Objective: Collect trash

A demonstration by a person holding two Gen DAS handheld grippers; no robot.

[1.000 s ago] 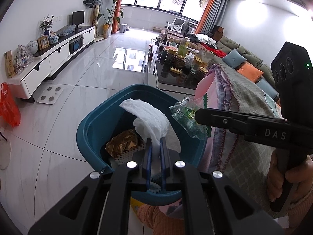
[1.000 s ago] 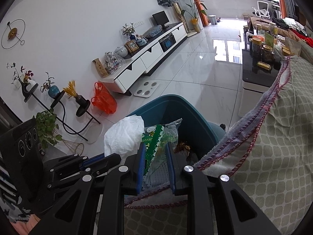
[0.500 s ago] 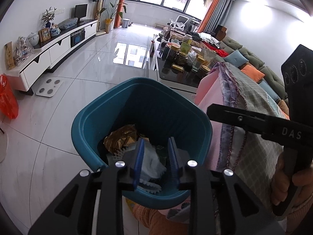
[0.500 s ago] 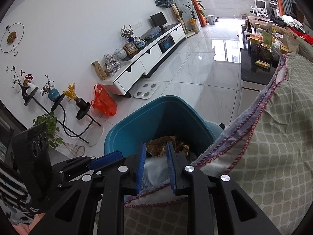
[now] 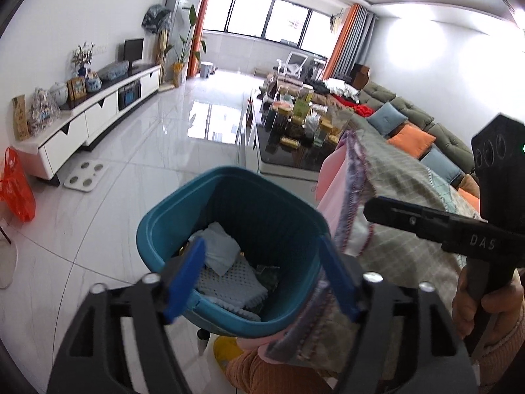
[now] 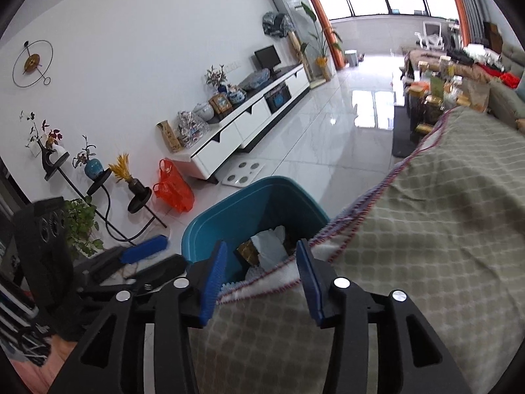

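Left wrist view: the left tongs sit at lower centre, released, blue pads spread wide and holding nothing. Between the pads stands the teal bin on the white tile floor. Inside the bin lie a pale tissue, a white foam net and a scrap of gold wrapper, mostly hidden behind the left pad. A checked cloth with fringed edge drapes over the surface at right and touches the bin's right rim, partly covering the right pad. The right tongs cross the right of the frame, gripped by a hand; the body reads "DAS". Their tips are side-on there. A glass-topped bench crowded with jars stands behind the bin; a sofa runs along the upper right, a white TV cabinet along the left, with an orange bag at far left.

Right wrist view: the right tongs are released and empty, pads apart over the cloth's edge. The bin is at centre with the tissue and gold wrapper inside. The left tongs appear at lower left. A white floor scale lies beyond the bin.
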